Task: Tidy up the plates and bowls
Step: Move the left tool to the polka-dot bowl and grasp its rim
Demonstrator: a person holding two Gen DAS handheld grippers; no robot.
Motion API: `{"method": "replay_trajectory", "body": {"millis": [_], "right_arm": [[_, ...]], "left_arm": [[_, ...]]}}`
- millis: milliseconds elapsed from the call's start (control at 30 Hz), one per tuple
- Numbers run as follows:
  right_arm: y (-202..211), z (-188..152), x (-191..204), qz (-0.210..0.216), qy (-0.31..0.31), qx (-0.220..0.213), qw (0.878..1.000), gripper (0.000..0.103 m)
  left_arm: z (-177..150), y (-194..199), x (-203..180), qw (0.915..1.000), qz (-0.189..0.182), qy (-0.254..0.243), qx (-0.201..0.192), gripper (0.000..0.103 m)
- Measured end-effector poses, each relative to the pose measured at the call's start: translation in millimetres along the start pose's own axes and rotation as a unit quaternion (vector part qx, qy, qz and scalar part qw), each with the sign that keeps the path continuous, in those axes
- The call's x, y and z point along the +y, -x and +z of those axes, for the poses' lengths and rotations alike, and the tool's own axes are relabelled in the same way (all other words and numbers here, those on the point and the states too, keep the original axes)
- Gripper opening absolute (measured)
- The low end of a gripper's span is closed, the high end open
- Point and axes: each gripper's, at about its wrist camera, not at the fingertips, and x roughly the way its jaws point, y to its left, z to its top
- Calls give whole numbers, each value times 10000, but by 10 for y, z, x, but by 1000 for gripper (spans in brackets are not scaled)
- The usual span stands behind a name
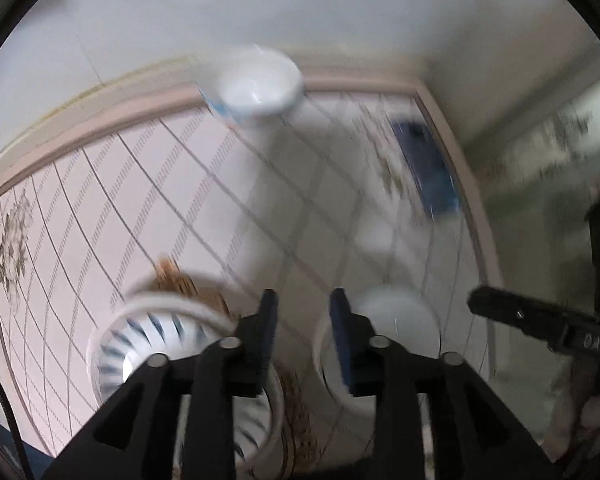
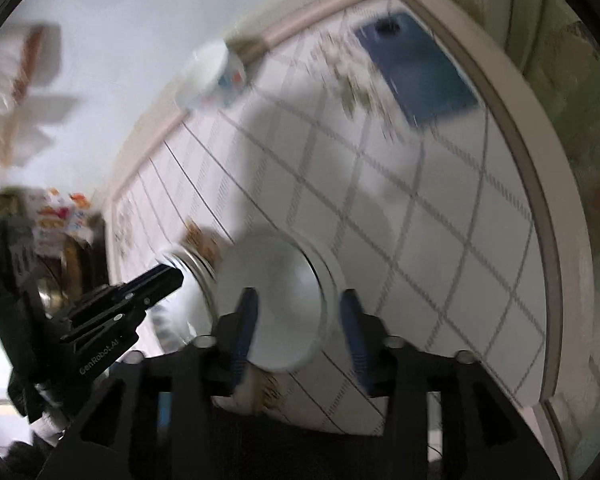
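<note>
Striped bowl (image 1: 140,344): sits upright, mouth up, near the table's (image 1: 100,208) near edge toward its left side; being round, it has no long axis to speak of. It may be resting on a plate, but blur hides that.
White bowl (image 2: 276,300): upright just beside the striped one, on what looks like a plate rim (image 2: 332,276), also by the near edge.
Third bowl (image 1: 260,80): alone at the far edge, well apart from the other two.
Left gripper (image 1: 304,320): jaws apart, nothing between them, hanging above the gap between the two near bowls.
Right gripper (image 2: 296,320): jaws apart, over the white bowl; the pads do not appear to press on its rim, though blur makes that hard to judge.
Dark blue flat thing (image 2: 416,68): lies near the far right corner.
Risk: both grippers work close together, so I'd worry about one finger clipping a rim and tipping or sliding a bowl off the near edge.
Risk: the far bowl is near the rim; a careless reach could nudge it over.
</note>
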Motion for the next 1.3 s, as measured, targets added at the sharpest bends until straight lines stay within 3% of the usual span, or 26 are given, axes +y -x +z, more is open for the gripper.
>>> {"method": "replay_trajectory", "body": {"millis": [167, 333, 600, 767, 833, 867, 900, 1133, 1300], "right_arm": [[2, 722, 276, 252, 137, -523, 9982, 51], [-377, 1431, 540, 374, 139, -642, 9971, 51], [-1179, 2189, 635, 272, -62, -268, 9993, 51], [-1485, 2355, 656, 291, -118, -53, 9995, 48], [-1569, 2392, 684, 313, -62, -20, 9995, 26], [-1590, 2393, 701, 254, -34, -2, 9997, 17], [-1597, 2391, 721, 190, 15, -33, 9998, 15], [-1575, 2273, 848, -6, 220, -117, 9997, 13], [-1323, 2084, 881, 44, 263, -208, 9994, 13]], "left_arm": [[748, -136, 428, 9972, 125, 708, -179, 32], [1382, -501, 804, 9930, 259, 1147, -76, 32], [1742, -1083, 1042, 9884, 34, 1429, 517, 32], [1757, -1230, 1085, 9886, 108, 1396, 551, 32], [1745, -1233, 1077, 9900, 91, 1332, 461, 11], [1738, -1230, 1068, 9906, 84, 1294, 446, 9], [1726, -1211, 1039, 9916, 111, 1228, 387, 8], [1633, -1060, 855, 9948, 309, 954, 189, 7], [1480, -768, 731, 9968, 317, 737, 45, 7]]}}
